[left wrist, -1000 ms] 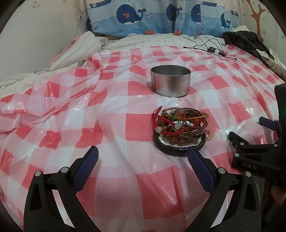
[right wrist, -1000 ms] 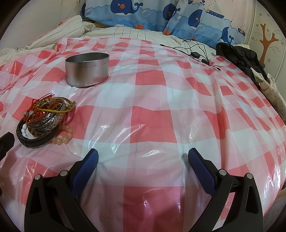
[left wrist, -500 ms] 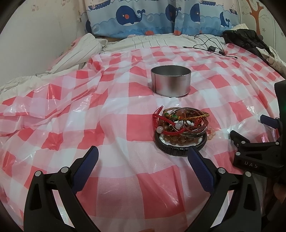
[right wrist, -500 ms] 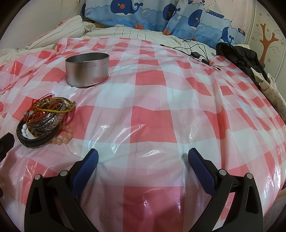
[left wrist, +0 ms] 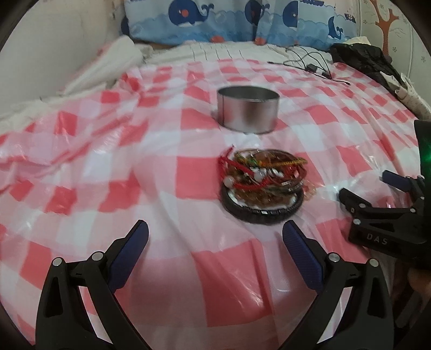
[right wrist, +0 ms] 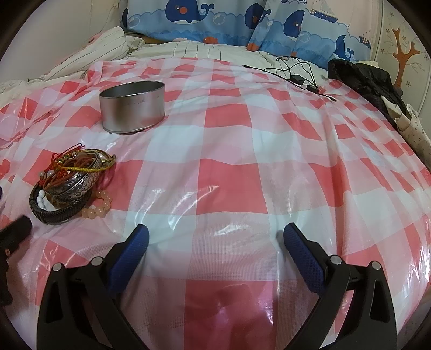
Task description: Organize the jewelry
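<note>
A pile of bracelets (left wrist: 262, 185) lies on the red-and-white checked plastic cloth (left wrist: 161, 172): a black braided band at the bottom, red and yellow cords, beads and a silver bangle on top. It also shows in the right wrist view (right wrist: 71, 184), with a peach bead bracelet (right wrist: 98, 208) beside it. A round metal tin (left wrist: 247, 109), open at the top, stands behind the pile; it also shows in the right wrist view (right wrist: 132, 106). My left gripper (left wrist: 215, 234) is open and empty, just in front of the pile. My right gripper (right wrist: 215, 237) is open and empty, to the right of the pile.
Whale-print pillows (right wrist: 242, 24) and a striped blanket (right wrist: 89, 53) lie at the bed's head. Black cables (right wrist: 301, 74) and a dark garment (right wrist: 363, 78) sit at the back right. The right gripper's body (left wrist: 388, 215) shows at the left view's right edge.
My left gripper has moved forward and a little left toward the bracelet pile, with motion blur now. The right gripper has stayed still. Both remain open.
</note>
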The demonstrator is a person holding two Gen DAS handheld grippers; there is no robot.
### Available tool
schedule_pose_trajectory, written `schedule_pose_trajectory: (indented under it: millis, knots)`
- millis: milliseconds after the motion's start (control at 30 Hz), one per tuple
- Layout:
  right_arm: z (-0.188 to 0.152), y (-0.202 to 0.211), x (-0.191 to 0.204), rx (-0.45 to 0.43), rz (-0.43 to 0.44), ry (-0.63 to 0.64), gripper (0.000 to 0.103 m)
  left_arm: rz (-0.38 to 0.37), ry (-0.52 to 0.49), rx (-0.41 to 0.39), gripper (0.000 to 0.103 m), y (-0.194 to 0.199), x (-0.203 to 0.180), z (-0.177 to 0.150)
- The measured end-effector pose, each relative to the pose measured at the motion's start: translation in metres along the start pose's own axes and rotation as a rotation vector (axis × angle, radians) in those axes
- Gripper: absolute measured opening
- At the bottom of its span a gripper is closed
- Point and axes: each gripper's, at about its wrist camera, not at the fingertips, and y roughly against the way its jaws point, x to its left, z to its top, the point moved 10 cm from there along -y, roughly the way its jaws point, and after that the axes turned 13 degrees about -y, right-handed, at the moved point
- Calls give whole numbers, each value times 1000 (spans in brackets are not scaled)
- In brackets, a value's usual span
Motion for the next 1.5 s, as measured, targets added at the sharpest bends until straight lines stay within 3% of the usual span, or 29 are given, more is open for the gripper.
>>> schedule_pose_trajectory:
  millis: [733,833,900,1067,1167,1200,1400,1467,1500]
  knots:
    - [0,9,2,-34,10,14,96,29,4,-39,96,2,0,-1]
    - [1,20,13,-24,82,15,96,22,9,-57,96,10,5,0]
    - [7,36,30,-27,176,32,96,-17,24,-62,96,14,9,0]
    - [24,48,58,-9,297,119,96,-74,29,-77,95,20,12,1]
    - [32,52,73,0,375,172,95,-94,23,-92,89,22,11,5]
    - [33,52,81,4,395,202,94,-91,17,-93,89,21,11,6]
    - [26,35,117,79,462,343,49,-62,-1,-82,89,14,7,11]
    - [21,29,126,107,478,382,42,-46,-2,-77,89,12,9,12]
    - [19,28,127,118,488,388,30,-49,3,-76,89,12,9,12]
